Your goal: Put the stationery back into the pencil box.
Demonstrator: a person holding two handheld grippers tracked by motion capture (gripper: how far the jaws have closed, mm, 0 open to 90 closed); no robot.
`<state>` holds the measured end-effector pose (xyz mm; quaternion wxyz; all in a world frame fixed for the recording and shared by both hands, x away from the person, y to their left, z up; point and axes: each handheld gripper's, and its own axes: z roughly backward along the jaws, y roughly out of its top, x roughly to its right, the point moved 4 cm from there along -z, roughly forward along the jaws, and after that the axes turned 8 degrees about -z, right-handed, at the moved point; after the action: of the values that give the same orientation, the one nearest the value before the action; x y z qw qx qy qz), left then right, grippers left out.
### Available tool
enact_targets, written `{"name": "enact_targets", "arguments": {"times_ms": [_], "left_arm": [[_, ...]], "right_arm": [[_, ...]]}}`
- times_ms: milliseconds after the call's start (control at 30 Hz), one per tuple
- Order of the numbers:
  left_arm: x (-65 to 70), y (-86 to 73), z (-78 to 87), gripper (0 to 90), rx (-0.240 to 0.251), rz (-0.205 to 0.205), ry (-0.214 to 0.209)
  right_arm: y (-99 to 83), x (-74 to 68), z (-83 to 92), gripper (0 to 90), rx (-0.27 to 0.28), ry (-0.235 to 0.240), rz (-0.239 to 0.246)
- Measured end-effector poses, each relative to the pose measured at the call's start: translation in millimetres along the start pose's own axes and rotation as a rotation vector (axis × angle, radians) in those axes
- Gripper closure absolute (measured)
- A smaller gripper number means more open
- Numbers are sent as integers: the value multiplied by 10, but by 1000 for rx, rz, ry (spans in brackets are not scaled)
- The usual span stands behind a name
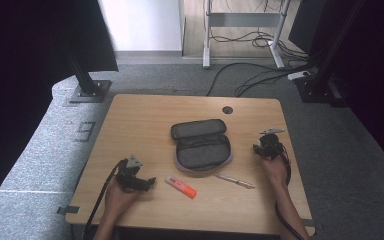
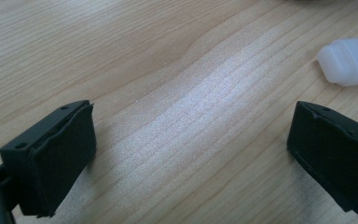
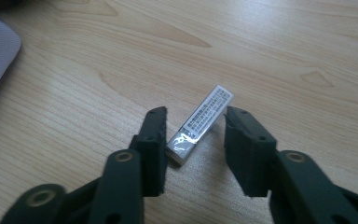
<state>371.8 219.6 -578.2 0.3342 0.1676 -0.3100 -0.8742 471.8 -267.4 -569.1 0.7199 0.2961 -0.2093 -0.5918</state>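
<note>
Both forearms are entering from the near edge of the table (image 1: 145, 107). The left hand (image 1: 119, 196) is resting low near that edge, holding the left gripper (image 1: 149, 183) level, its 2 jaws standing wide apart. The right hand (image 1: 275, 170) is holding the right gripper (image 1: 256, 148) near the table's right edge, tilting downward, its 2 jaws standing partly apart.

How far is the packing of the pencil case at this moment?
Done: the pencil case lies unzipped. In hand: the right gripper has its jaws around a small labelled white stick, not yet clamped. Left: the highlighter and the pen lie on the table.
</note>
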Motion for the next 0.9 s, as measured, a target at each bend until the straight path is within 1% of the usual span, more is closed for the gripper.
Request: {"name": "enact_targets", "arguments": {"times_ms": [167,200,233,267,467,567,633,700,800,900], "left_arm": [[0,0,0,11,1,0,-1],[0,0,0,10,1,0,-1],[0,0,0,10,0,0,0],[0,0,0,10,0,0,-1],[0,0,0,10,0,0,0],[0,0,0,10,0,0,-1],[0,0,0,10,0,0,0],[0,0,0,10,0,0,-1],[0,0,0,10,0,0,-1],[0,0,0,10,0,0,1]], "right_arm": [[-16,49,9,746,4,17,-31],[-16,49,9,746,4,17,-31],[-22,63,14,773,3,19,-37],[-28,81,22,780,2,16,-43],[-39,107,36,782,-1,24,-52],[-37,94,40,783,0,24,-46],[-29,78,56,783,-1,34,-39],[-10,55,83,783,3,36,-26],[24,14,134,783,9,53,-13],[52,-38,181,783,20,90,-15]]}}
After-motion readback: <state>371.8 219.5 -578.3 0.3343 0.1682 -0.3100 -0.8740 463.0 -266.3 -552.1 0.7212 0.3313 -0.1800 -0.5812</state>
